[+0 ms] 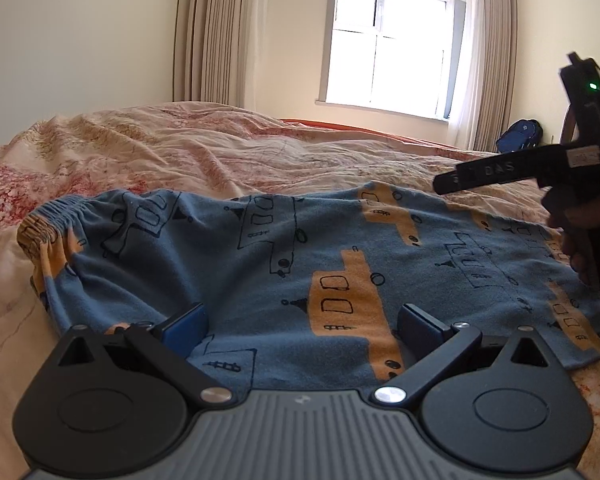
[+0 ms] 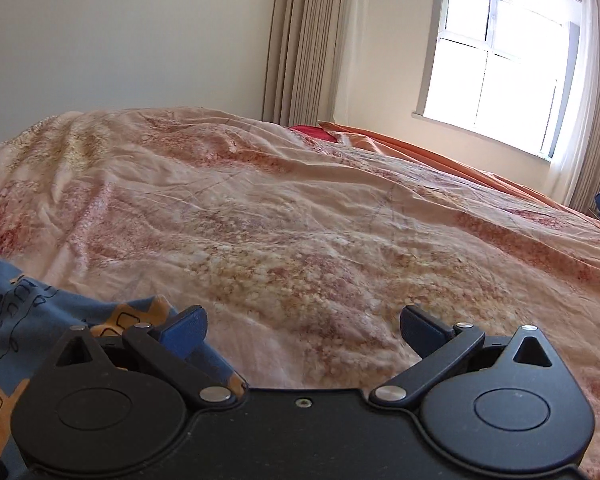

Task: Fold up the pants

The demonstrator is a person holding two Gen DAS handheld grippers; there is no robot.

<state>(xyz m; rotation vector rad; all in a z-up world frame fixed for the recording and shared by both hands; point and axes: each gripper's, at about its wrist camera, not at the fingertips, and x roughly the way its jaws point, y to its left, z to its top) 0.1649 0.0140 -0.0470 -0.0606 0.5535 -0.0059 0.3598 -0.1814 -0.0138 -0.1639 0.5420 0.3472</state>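
Note:
Blue pants (image 1: 260, 264) with orange and outlined vehicle prints lie folded flat on the bed, elastic waistband (image 1: 56, 212) at the left. My left gripper (image 1: 300, 326) is open just above their near edge, fingers apart over the fabric. In the left wrist view the right gripper's body (image 1: 588, 168) shows at the right, over the pants' right end. In the right wrist view my right gripper (image 2: 302, 326) is open and empty over the bedspread, with a corner of the pants (image 2: 32, 312) at the lower left by its left finger.
A wrinkled pink floral bedspread (image 2: 300, 208) covers the bed. An orange sheet (image 2: 440, 152) edges the far side. A window (image 1: 388, 44) with beige curtains is behind. A blue backpack (image 1: 520, 136) sits on the floor at the far right.

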